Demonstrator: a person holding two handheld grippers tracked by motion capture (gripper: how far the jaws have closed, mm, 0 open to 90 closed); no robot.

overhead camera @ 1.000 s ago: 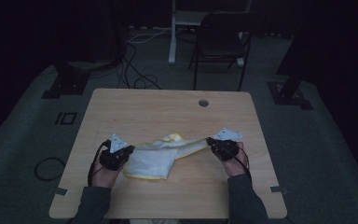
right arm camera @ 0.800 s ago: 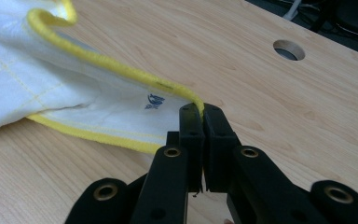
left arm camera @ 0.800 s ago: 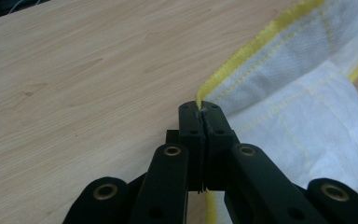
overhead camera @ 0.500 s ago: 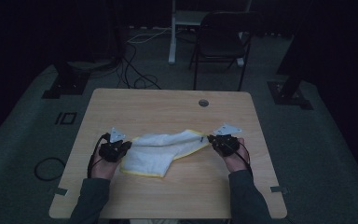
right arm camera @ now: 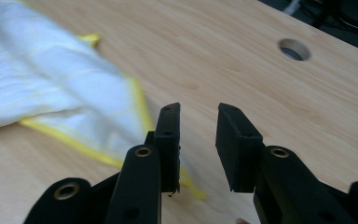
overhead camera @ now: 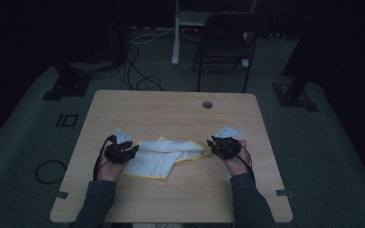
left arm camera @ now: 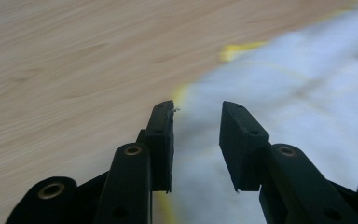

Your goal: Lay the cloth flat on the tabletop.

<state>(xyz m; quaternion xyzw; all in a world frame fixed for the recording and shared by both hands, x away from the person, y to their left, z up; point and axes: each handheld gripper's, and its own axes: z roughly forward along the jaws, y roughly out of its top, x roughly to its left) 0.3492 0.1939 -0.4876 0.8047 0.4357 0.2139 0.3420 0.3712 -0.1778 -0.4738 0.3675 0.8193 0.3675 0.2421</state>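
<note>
White cloth with yellow edging (overhead camera: 164, 156) lying folded on the wooden table (overhead camera: 171, 109), between the two grippers.

The left gripper (overhead camera: 134, 151) sits at the cloth's left end and the right gripper (overhead camera: 210, 144) at its right corner. Both pairs of jaws have just been opening and now stand parted, gripping nothing; cloth lies beneath the left pair, bare wood and the cloth's corner beneath the right.
</note>
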